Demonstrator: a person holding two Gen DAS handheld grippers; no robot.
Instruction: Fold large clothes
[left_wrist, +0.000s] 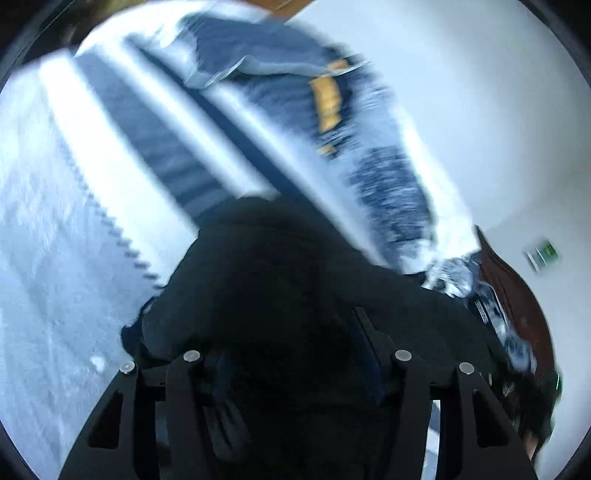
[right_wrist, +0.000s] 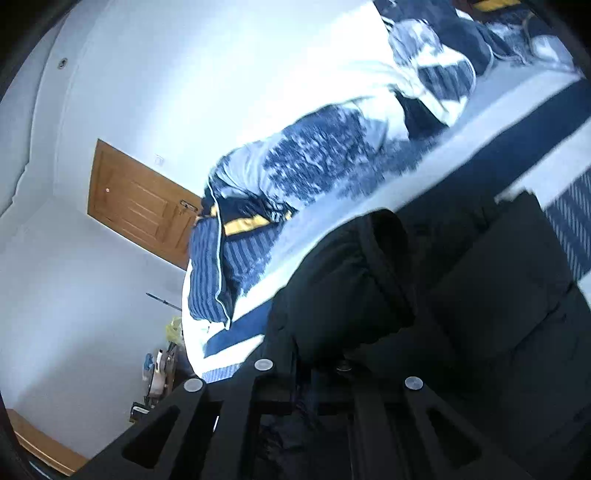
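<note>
Both grippers, left gripper (left_wrist: 295, 369) and right gripper (right_wrist: 325, 373), pinch a bulky black coat (right_wrist: 461, 295) above the bed (right_wrist: 332, 229); the heavy fabric could slip from the closed fingers.

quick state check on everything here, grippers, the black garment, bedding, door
left gripper: shut on the black garment, fabric bunched between its fingers
right gripper: buried in dark fabric, grip cannot be told
black garment: rumpled, not folded flat, lying over the bed
bed sheet: spread out, blue and white stripes
quilt: crumpled in a heap
pillow: lying at the bed's edge
door: closed
</note>
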